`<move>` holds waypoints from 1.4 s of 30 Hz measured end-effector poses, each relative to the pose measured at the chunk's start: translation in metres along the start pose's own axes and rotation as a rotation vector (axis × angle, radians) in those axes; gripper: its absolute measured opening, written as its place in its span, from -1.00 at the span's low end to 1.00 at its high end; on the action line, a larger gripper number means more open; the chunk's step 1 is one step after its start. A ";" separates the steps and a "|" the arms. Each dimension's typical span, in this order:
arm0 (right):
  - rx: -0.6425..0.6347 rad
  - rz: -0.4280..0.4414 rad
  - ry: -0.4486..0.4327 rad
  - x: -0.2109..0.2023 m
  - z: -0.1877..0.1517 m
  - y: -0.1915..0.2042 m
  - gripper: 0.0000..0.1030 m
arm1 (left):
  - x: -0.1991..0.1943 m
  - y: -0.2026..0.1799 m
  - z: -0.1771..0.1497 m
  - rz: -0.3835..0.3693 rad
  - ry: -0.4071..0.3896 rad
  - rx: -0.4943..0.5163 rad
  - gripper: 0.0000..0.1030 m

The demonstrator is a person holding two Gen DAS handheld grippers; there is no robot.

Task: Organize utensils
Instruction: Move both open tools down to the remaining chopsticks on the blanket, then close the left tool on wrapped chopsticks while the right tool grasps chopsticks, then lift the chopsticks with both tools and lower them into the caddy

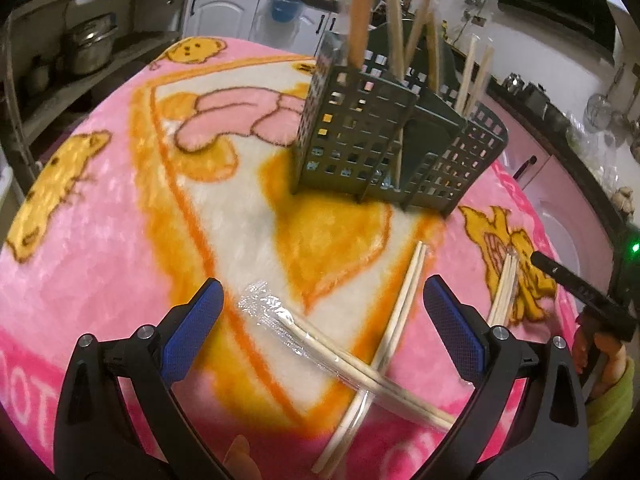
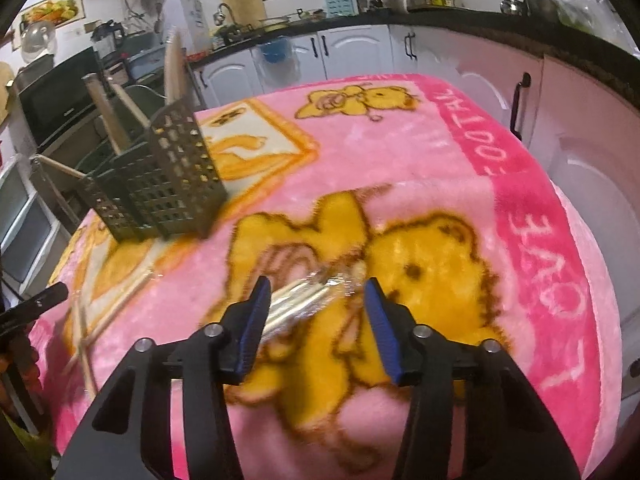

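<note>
A dark green slotted utensil holder (image 1: 384, 148) stands on the pink blanket and holds several wooden utensils and chopsticks; it also shows in the right wrist view (image 2: 160, 188). My left gripper (image 1: 320, 312) is open above two crossed pairs of chopsticks: a plastic-wrapped pair (image 1: 320, 344) and a second pair (image 1: 396, 312). A third wrapped pair (image 1: 506, 292) lies to the right. My right gripper (image 2: 318, 308) is open, low over that wrapped pair (image 2: 304, 300), which lies between its fingers. Its tip shows in the left wrist view (image 1: 560, 272).
The pink teddy-bear blanket (image 2: 440, 152) covers a round table. Kitchen counters and white cabinets (image 2: 352, 52) ring the table. Shelves with steel pots (image 1: 86, 46) stand at the left. The left gripper (image 2: 36, 304) shows at the right wrist view's left edge.
</note>
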State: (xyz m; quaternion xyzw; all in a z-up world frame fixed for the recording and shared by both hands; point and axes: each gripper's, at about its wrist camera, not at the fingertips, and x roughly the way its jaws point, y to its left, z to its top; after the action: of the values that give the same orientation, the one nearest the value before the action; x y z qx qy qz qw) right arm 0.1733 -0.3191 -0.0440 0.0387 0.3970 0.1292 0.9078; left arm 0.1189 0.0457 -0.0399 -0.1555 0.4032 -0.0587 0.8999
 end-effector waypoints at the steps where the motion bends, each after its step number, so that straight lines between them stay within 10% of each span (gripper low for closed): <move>1: -0.002 -0.008 0.004 0.002 0.000 -0.002 -0.21 | 0.001 0.002 0.000 0.001 0.004 -0.008 0.78; 9: 0.020 -0.007 0.049 0.026 0.003 -0.017 -0.39 | 0.014 0.013 -0.002 -0.002 0.041 -0.051 0.24; 23: 0.033 0.032 0.071 0.037 0.007 -0.015 -0.42 | 0.022 0.015 0.000 0.021 0.041 -0.050 0.07; 34: 0.016 0.041 0.072 0.037 0.006 -0.010 -0.94 | 0.016 0.021 0.001 0.032 0.031 -0.079 -0.81; 42: 0.084 0.079 0.054 0.028 0.005 -0.017 -0.96 | 0.003 0.006 0.009 -0.029 -0.009 -0.049 -0.90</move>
State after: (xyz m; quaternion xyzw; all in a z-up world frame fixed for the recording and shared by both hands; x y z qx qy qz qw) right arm 0.1986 -0.3281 -0.0631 0.0890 0.4248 0.1492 0.8885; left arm 0.1273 0.0526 -0.0381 -0.1838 0.3982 -0.0612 0.8966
